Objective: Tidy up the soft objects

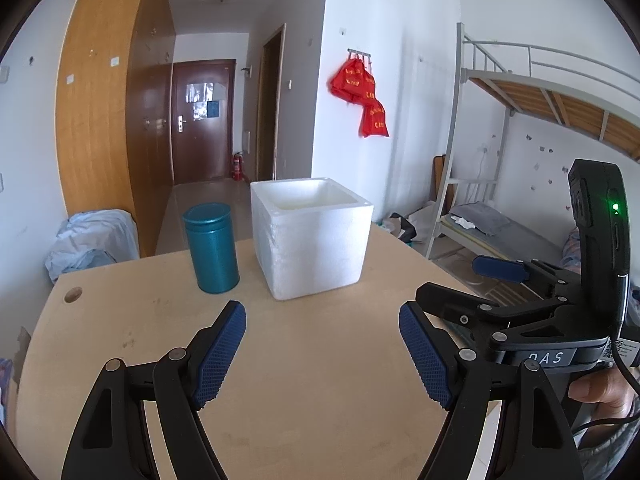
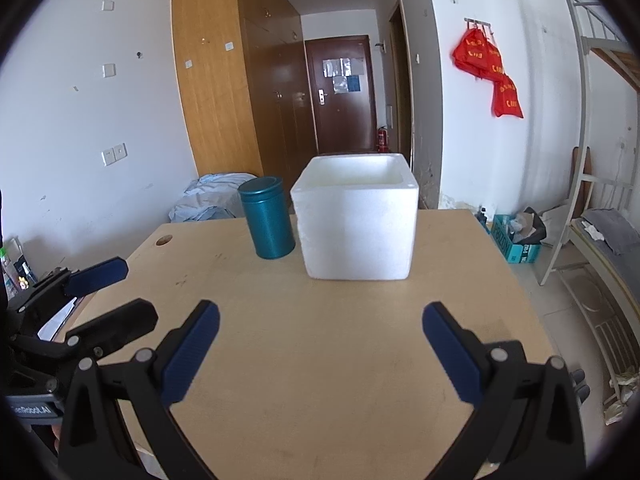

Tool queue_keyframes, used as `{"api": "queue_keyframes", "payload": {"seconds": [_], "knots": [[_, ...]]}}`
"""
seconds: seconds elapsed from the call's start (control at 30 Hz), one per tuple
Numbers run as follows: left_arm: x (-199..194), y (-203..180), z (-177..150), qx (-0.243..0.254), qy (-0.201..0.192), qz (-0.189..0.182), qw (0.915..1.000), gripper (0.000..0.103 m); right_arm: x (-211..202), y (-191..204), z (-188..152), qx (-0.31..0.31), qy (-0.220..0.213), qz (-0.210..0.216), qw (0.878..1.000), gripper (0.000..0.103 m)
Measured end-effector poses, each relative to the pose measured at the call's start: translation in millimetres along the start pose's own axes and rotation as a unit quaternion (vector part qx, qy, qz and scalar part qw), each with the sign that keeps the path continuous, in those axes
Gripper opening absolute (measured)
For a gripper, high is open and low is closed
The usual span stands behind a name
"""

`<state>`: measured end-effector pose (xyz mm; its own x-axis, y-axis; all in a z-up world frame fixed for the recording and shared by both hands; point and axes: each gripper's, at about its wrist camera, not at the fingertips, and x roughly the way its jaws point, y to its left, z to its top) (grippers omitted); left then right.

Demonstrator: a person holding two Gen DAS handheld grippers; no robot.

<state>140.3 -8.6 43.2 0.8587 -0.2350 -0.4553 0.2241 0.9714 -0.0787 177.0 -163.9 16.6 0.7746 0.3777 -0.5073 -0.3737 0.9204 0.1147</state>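
both tools, left tool (image 1: pixel 322 354) and right tool (image 2: pixel 321 356), gape empty; ahead, an upright white foam box (image 2: pixel 356 228) opens upward beside an upright teal tin (image 2: pixel 267 224) on the tabletop (image 2: pixel 320 360).

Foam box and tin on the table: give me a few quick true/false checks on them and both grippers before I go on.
1. The white foam box has no lid on. True.
2. The teal tin lies on its side. False: it stands upright, lid on.
3. The tin stands left of the box in both views. True.
4. The left gripper is shut on the tin. False: it is open and empty, short of both.
5. The right gripper holds the box. False: it is open, nothing between its fingers.
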Motion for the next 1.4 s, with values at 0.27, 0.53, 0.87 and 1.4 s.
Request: {"api": "queue_keyframes", "payload": {"seconds": [0.27,0.53,0.87,1.4], "knots": [[-28.9,2.5,-26.2,-0.007,-0.007,0.014,0.9999,0.080,-23.3,16.4,-20.8,-0.006,-0.012,0.013,1.000,0.102],[-64.6,24.0,-48.8,-0.027,-0.026,0.058,0.9976,0.080,-20.2,51.3,-38.5,-0.019,-0.011,0.048,0.999,0.103],[-111.4,54.3,-75.8,-0.064,-0.070,0.116,0.9888,0.080,-26.6,85.8,-62.4,-0.017,-0.036,0.064,0.997,0.103],[-152.4,43.4,-101.0,-0.051,-0.129,0.170,0.9757,0.098,-60.4,115.1,-80.8,-0.032,-0.125,0.018,0.991,0.103]]}}
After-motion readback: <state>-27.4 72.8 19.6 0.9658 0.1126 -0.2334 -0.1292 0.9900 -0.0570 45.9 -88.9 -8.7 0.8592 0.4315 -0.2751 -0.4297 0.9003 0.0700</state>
